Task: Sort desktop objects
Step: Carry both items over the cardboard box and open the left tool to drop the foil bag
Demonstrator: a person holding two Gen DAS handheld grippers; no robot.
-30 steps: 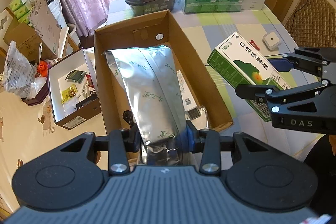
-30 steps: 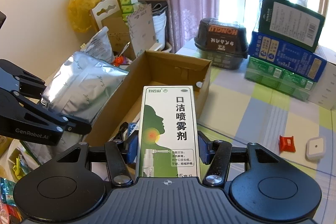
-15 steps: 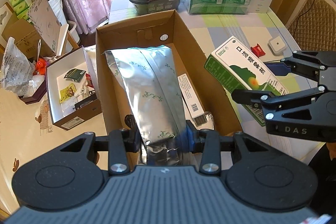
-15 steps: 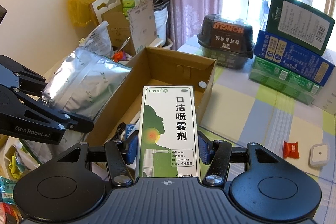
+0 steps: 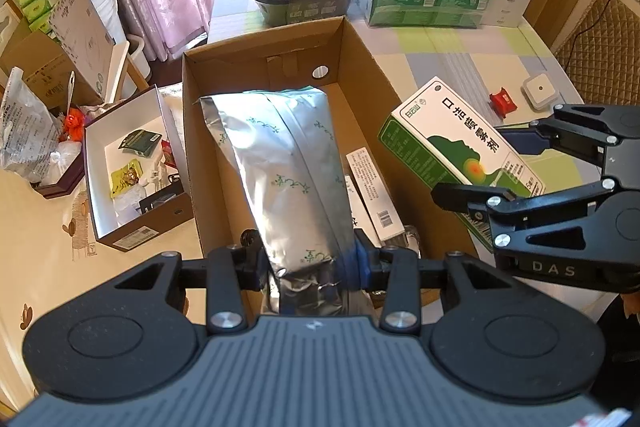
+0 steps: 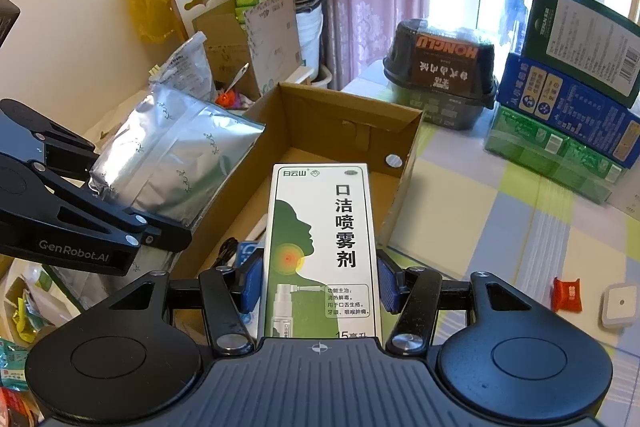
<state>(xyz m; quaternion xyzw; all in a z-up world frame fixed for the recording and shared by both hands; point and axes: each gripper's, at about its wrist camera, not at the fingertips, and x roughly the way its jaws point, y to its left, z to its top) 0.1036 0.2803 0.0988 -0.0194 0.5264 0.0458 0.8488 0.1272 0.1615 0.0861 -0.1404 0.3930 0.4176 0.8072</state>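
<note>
The left gripper is clamped on the lower end of a silver foil pouch, which hangs over the open cardboard box. The right gripper is closed on a green-and-white throat spray carton, held above the box's near right rim. Flat white cartons and a dark cable already lie on the box floor; a red sachet and a small white square device remain on the checked tablecloth, well apart from the box. With both loads poised, the step appears to be lowering each item into the box. It would go best one at a time: the bulky pouch laid flat along the left wall, released only once it rests on the floor, then the carton slid in beside it, clear of the right wall and of the other gripper.
</note>
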